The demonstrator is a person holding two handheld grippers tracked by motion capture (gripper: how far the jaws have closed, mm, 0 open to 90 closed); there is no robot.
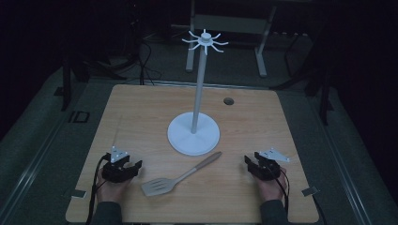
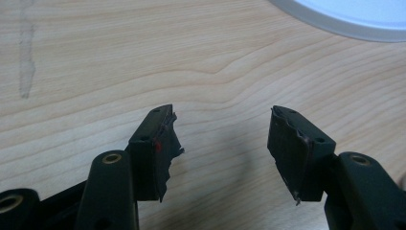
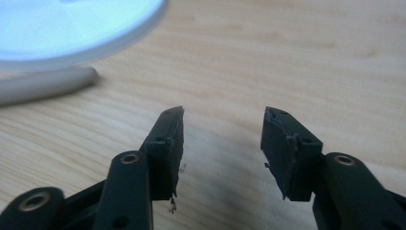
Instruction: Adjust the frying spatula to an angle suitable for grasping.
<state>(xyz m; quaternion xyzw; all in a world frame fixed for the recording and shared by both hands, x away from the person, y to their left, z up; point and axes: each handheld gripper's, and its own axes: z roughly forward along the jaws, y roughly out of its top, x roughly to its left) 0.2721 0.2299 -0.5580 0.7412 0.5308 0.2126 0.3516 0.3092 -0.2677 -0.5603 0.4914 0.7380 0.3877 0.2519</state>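
Observation:
A white stand (image 1: 194, 132) with a round base, a tall pole and a ring of hooks at its top stands in the middle of the wooden table (image 1: 141, 108). A slotted spatula (image 1: 180, 176) with a pale handle lies flat in front of the base, head to the near left. My left gripper (image 1: 133, 165) rests on the table left of the spatula, open and empty (image 2: 222, 129). My right gripper (image 1: 250, 162) rests right of the handle end, open and empty (image 3: 224, 127). The handle end (image 3: 45, 86) and base rim (image 3: 86, 40) show in the right gripper view.
A small round hole (image 1: 228, 101) sits in the table's far right part. Grey tape tabs (image 1: 79, 192) mark the near corners. Dark floor, cables and a metal frame (image 1: 230, 23) lie beyond the table's far edge.

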